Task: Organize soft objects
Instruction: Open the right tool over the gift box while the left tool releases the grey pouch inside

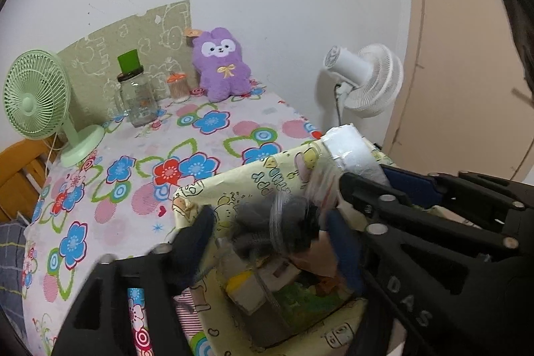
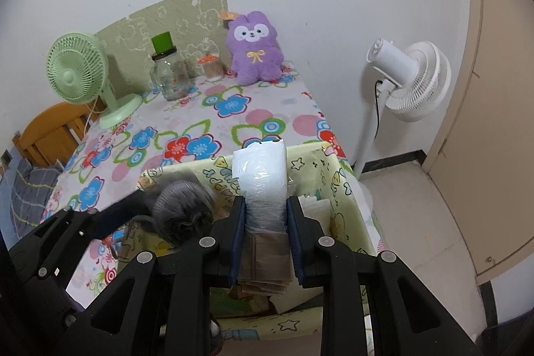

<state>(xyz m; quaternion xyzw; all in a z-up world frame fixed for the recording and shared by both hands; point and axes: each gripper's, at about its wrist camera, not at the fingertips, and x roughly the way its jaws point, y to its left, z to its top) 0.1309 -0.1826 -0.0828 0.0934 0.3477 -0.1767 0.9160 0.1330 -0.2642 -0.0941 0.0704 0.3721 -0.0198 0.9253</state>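
A yellow cartoon-print fabric box (image 1: 233, 177) stands at the near edge of the flowered table. My left gripper (image 1: 268, 216) hovers over its mouth, jaws open, with a grey fluffy ball (image 1: 283, 222) between the fingers; gaps show on both sides of the ball. In the right wrist view the same grey ball (image 2: 183, 209) sits at the box's (image 2: 310, 152) left inner side. My right gripper (image 2: 266, 222) is shut on a white plastic-wrapped roll (image 2: 263, 179), held upright above the box. A purple plush animal (image 1: 222, 65) leans on the far wall.
A green desk fan (image 1: 36, 95), a glass jar (image 1: 137, 95) and a small swab holder (image 1: 177, 89) stand along the table's back. A white pedestal fan (image 2: 410, 79) stands on the floor to the right, beside a beige door. A wooden chair (image 1: 16, 175) is at the left.
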